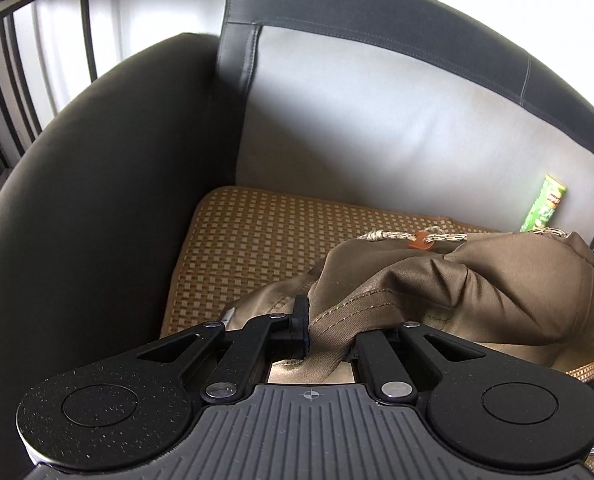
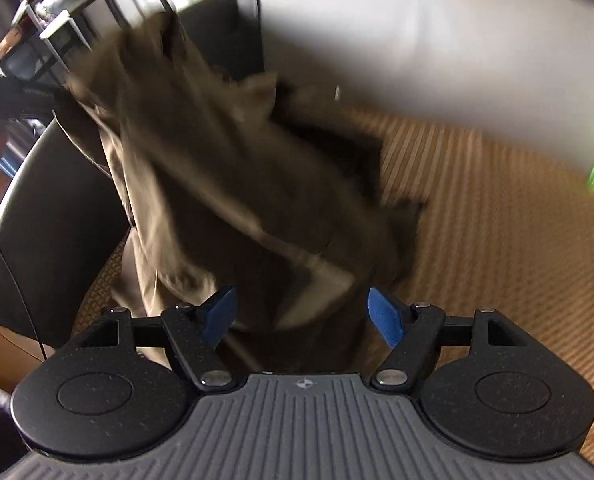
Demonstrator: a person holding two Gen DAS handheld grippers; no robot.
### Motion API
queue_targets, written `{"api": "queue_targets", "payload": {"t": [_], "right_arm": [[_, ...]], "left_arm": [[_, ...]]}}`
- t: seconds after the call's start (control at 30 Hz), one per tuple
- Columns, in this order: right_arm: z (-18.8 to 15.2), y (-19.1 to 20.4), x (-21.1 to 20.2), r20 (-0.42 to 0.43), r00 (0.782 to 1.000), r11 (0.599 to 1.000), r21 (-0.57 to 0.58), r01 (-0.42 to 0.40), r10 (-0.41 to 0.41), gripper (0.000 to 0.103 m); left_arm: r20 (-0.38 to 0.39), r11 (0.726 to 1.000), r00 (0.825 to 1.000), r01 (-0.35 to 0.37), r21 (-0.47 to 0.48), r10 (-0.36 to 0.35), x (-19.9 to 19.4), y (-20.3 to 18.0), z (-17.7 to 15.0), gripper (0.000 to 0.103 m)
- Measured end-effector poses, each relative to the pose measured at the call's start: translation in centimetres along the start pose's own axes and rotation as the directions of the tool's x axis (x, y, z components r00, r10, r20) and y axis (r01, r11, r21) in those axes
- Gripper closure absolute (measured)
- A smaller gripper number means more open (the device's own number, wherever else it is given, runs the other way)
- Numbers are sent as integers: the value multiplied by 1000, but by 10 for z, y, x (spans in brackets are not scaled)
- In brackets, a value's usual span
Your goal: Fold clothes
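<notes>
Garment of olive cloth lies bunched on the sofa's woven seat mat; left gripper pinches its stitched hem, probably to anchor it; right gripper is released, empty.

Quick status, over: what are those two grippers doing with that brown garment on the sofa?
Left gripper shut on brown garment. Right gripper open, garment between its fingers, not pinched. Green snack can stands by the backrest, apart.
</notes>
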State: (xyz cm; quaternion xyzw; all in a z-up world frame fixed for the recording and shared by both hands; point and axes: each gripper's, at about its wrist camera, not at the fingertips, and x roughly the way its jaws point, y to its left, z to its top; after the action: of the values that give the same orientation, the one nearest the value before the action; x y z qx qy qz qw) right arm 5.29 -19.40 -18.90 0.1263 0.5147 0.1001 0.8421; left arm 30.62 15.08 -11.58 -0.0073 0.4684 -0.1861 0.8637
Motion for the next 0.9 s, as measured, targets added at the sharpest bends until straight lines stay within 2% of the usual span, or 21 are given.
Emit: {"api": "queue_targets", "payload": {"t": [0.07,0.13,0.2,0.27,0.3,0.37,0.4,0.47,0.5,0.53,0.57,0.67,0.77,0.9], "right_arm": [[-9,-5,17,11,998,983,172,-65,64,27],[-17,-6,31,43,991,937,323,-133,126,26],[-25,5,37,82,982,909,370,-189,171,26],[-29,24,37,114,976,912,350,-214,185,24],[-29,35,36,121,981,927,325,-185,153,24],[-27,59,37,141,989,973,221,-66,35,24],[-25,72,38,156,987,986,164,1,-27,24],[-19,90,47,168,973,987,70,147,-156,25],[-16,93,51,166,967,981,52,185,-191,35],[-12,92,55,160,965,978,49,202,-208,55],[-7,87,53,153,965,976,73,203,-212,84],[9,66,33,145,966,968,162,189,-213,89],[35,52,-15,227,933,959,106,262,-280,90],[110,40,-67,373,865,930,-11,367,-336,91]], "left_arm": [[0,1000,1000,4,4,-4,-1,1,2,103],[1,1000,1000,5,4,-5,1,2,7,103],[1,1000,1000,8,8,-8,5,2,11,103],[1,1000,1000,12,13,-12,9,2,15,103],[0,1000,1000,18,18,-18,10,2,17,103],[1,999,1000,23,24,-24,10,0,17,102],[0,999,1000,27,28,-27,10,0,18,102],[-2,999,999,34,37,-34,9,-1,19,102],[-3,998,999,35,44,-35,9,-1,20,102],[-2,998,999,33,51,-33,7,-1,19,102],[-1,998,999,34,55,-34,3,-1,17,102],[2,997,998,59,47,-60,2,0,18,102],[13,996,997,80,44,-81,1,0,19,102],[27,995,995,100,18,-101,2,3,18,101]]}}
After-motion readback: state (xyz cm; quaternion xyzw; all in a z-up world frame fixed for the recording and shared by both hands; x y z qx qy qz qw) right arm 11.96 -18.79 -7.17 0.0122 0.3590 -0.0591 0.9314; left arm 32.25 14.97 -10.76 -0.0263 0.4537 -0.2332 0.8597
